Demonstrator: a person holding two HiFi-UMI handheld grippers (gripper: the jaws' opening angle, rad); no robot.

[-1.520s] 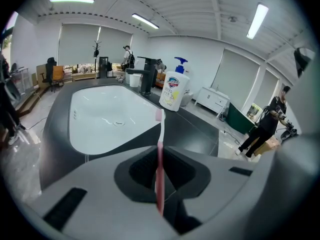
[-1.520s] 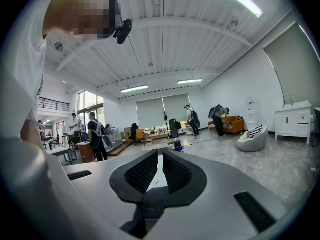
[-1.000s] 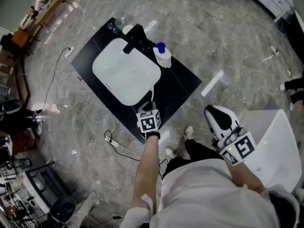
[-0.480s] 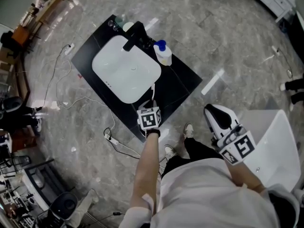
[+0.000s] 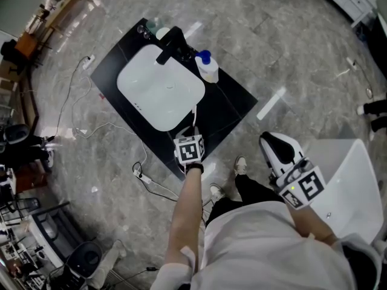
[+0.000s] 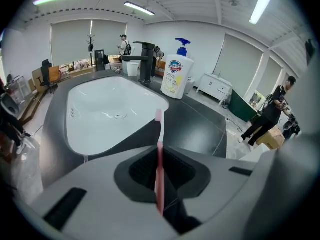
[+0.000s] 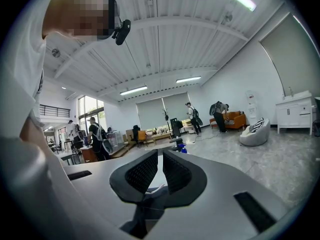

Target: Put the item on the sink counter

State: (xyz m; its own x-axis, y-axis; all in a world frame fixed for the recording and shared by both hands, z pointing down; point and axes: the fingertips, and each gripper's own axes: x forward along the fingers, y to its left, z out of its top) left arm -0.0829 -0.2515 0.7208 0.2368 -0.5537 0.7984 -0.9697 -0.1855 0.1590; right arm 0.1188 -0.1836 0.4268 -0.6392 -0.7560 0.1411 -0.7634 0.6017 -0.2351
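A pink-and-white toothbrush (image 6: 159,134) stands upright between the jaws of my left gripper (image 6: 159,156), which is shut on its handle. In the head view this left gripper (image 5: 188,142) hovers at the near edge of the black sink counter (image 5: 233,104), and the toothbrush (image 5: 195,118) points toward the white basin (image 5: 160,92). The basin (image 6: 107,111) lies just ahead and left of the brush head, with the dark counter (image 6: 195,129) to the right. My right gripper (image 5: 273,145) hangs off to the right over the floor. Its jaws are shut with nothing in them (image 7: 160,171).
A black faucet (image 5: 170,46) and a soap pump bottle (image 5: 207,69) stand at the counter's far side, with a white cup (image 6: 132,68) behind the faucet. Cables (image 5: 145,180) trail on the floor left of the counter. A white chair (image 5: 351,186) is at the right.
The left gripper with the toothbrush has crept slightly forward toward the counter. The right gripper has stayed where it was.
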